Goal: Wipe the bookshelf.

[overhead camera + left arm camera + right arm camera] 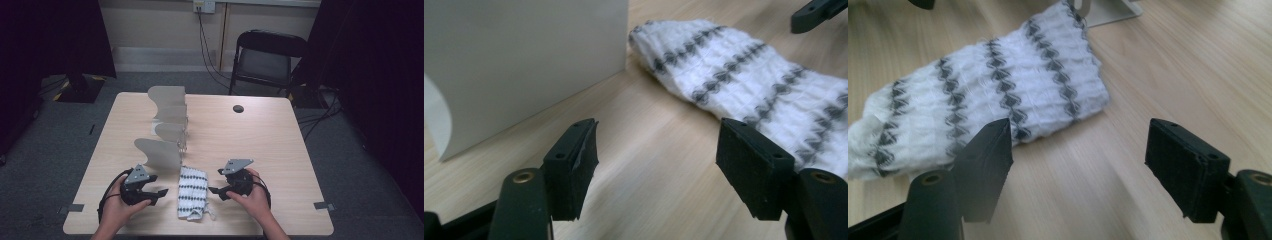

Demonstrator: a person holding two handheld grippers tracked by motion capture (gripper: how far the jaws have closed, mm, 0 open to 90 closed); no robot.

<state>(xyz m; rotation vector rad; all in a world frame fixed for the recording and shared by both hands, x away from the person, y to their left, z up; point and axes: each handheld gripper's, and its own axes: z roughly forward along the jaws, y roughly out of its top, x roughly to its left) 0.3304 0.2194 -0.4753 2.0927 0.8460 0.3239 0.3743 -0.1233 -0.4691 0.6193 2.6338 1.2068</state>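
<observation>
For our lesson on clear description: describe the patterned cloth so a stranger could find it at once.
On the light wooden table, look at the near edge, between the two black handheld grippers. There lies a folded white textured cloth with dark zigzag stripes, just in front of the white curved-panel rack. It is the one soft, patterned item there.

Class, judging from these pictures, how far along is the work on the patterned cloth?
Done: the folded white cloth lies flat by the divider rack. In hand: nothing; left gripper and right gripper flank it, jaws open. Left: seemingly placing it in the rack.
</observation>
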